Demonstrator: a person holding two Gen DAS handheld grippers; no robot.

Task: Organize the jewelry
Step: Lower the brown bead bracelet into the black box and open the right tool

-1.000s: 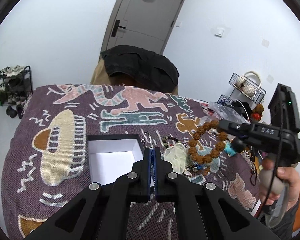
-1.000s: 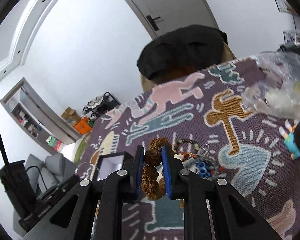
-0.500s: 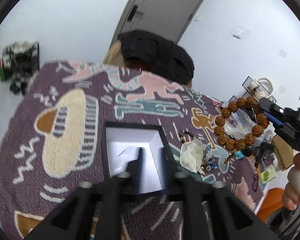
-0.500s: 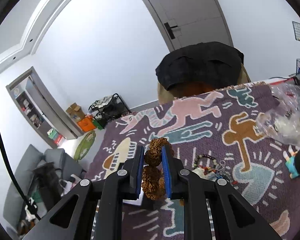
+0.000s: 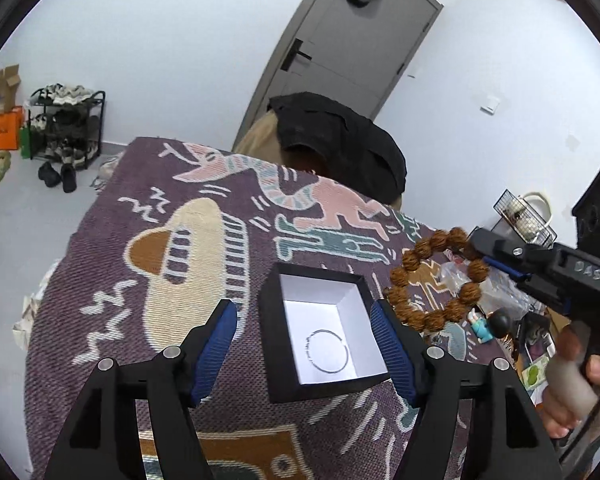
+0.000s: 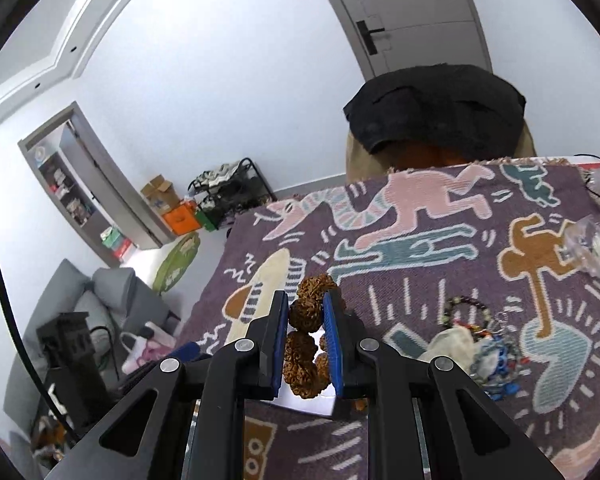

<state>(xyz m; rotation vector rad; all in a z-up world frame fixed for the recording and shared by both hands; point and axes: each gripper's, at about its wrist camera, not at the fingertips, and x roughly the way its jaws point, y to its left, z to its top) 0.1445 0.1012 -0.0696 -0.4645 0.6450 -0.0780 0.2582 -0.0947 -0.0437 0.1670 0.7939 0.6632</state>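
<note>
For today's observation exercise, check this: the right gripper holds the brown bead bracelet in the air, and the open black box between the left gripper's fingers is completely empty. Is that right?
Not quite. The black box is not empty: the left wrist view shows a thin ring bangle lying on its white floor. The rest stands: the right gripper holds the bead bracelet in the air, and the left gripper is open around the box.

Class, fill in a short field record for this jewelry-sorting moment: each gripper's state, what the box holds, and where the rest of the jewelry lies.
left gripper: open, fingers either side of the black box
right gripper: shut on the brown bead bracelet
box contents: thin ring on the white floor
remaining jewelry: heaped on the patterned cloth
</note>
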